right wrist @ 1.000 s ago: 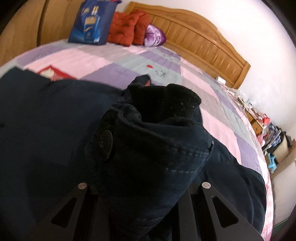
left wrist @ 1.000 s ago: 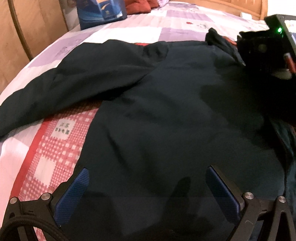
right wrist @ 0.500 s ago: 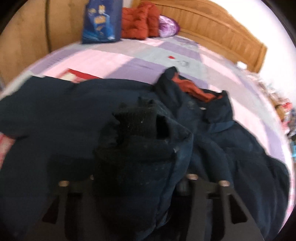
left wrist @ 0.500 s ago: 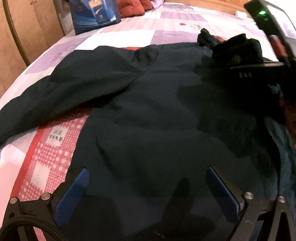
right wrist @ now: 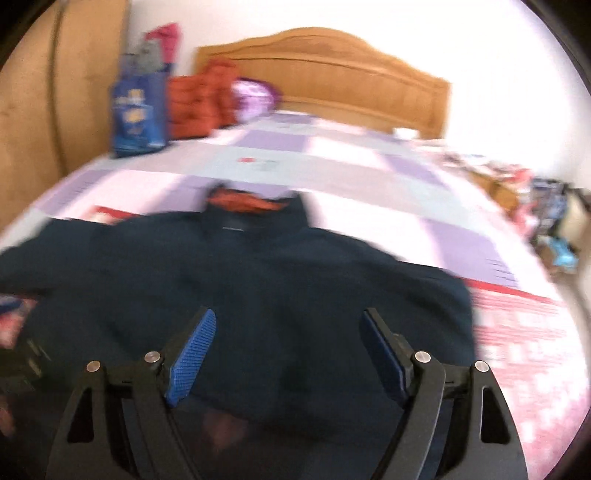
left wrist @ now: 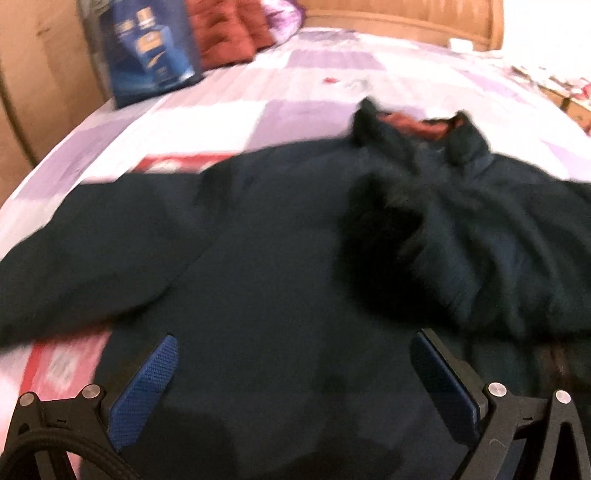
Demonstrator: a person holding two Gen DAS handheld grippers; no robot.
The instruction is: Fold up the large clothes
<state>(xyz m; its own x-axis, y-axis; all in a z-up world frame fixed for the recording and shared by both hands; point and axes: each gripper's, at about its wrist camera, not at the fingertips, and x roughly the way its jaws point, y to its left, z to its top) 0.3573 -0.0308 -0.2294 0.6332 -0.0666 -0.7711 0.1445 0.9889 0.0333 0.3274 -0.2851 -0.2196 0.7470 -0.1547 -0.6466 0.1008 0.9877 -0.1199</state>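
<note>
A dark navy jacket (left wrist: 280,258) with an orange-lined collar (left wrist: 417,123) lies spread on the bed. One sleeve is folded in over the body with its cuff (left wrist: 384,206) on the chest; the other sleeve (left wrist: 74,251) stretches out to the left. My left gripper (left wrist: 291,354) hovers open above the lower part of the jacket, nothing between its blue pads. In the right wrist view the jacket (right wrist: 258,280) lies below my right gripper (right wrist: 286,332), whose jaws are opening with nothing between them. Both views are blurred.
The bed has a purple, white and red patchwork cover (right wrist: 332,162) and a wooden headboard (right wrist: 332,70). A blue bag (left wrist: 147,55), a red cushion (left wrist: 229,33) and a purple pillow (right wrist: 255,96) sit near the head. Clutter (right wrist: 546,206) lies on the floor at right.
My right gripper let go of the sleeve cuff, opened and pulled back and up; the cuff now rests on the jacket. My left gripper drew back, still open.
</note>
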